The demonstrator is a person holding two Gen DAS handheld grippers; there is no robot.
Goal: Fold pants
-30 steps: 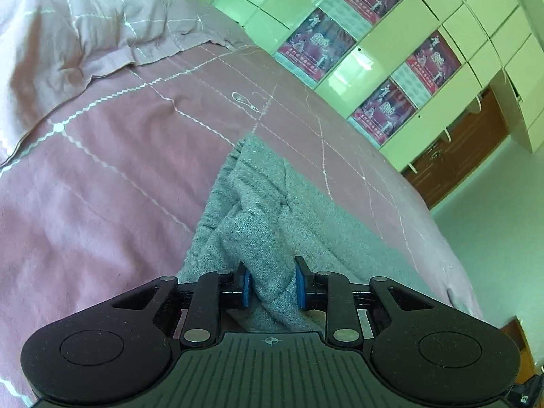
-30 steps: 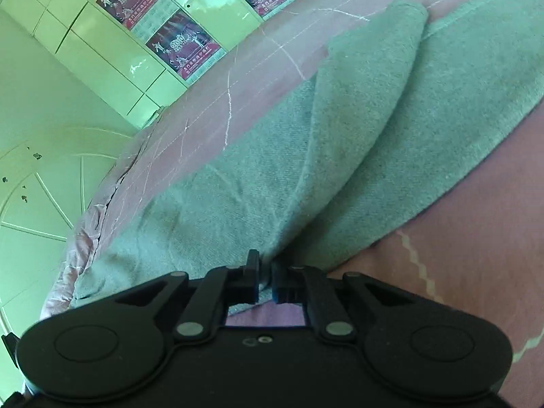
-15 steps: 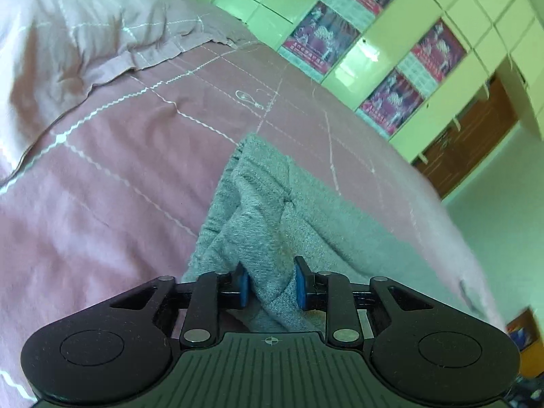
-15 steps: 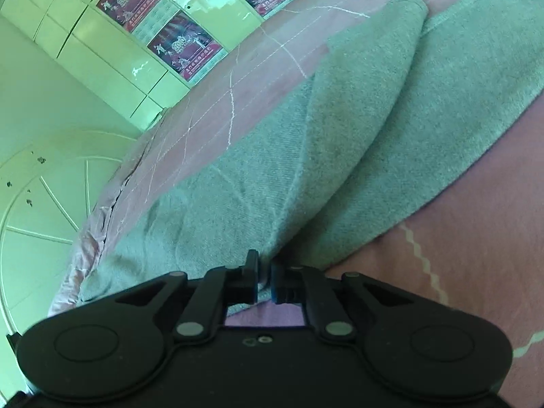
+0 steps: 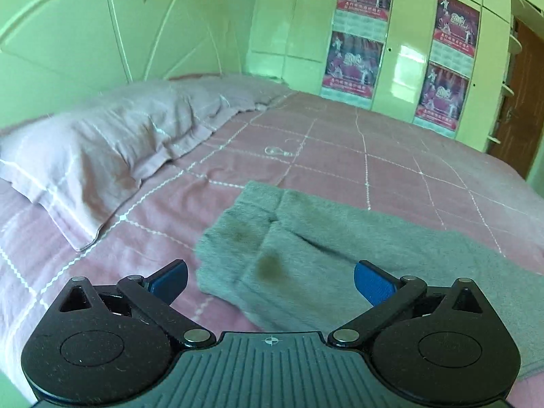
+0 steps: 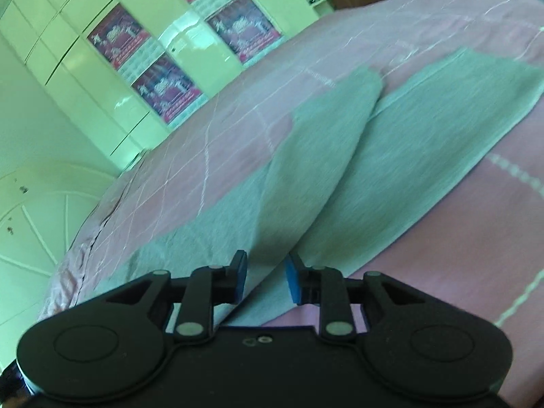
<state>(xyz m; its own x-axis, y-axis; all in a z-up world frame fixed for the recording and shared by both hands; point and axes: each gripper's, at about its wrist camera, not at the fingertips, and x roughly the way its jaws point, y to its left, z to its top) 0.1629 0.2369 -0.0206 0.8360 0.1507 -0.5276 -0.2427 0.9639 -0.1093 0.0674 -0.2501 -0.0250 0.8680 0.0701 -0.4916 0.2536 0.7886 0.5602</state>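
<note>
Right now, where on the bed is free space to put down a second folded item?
Bare sheet lies between the pillow and the gray pants, and beyond the pants toward the wardrobe. The near right side is crowded: the pants cover it.

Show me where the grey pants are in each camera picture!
Left wrist view: the soft grey fabric pants lie on the pink bed at lower centre and right, just past the gripper.
Right wrist view: the pants stretch from bottom centre up to the right edge.
Shared landmark: the red posters on the pale wardrobe doors.
</note>
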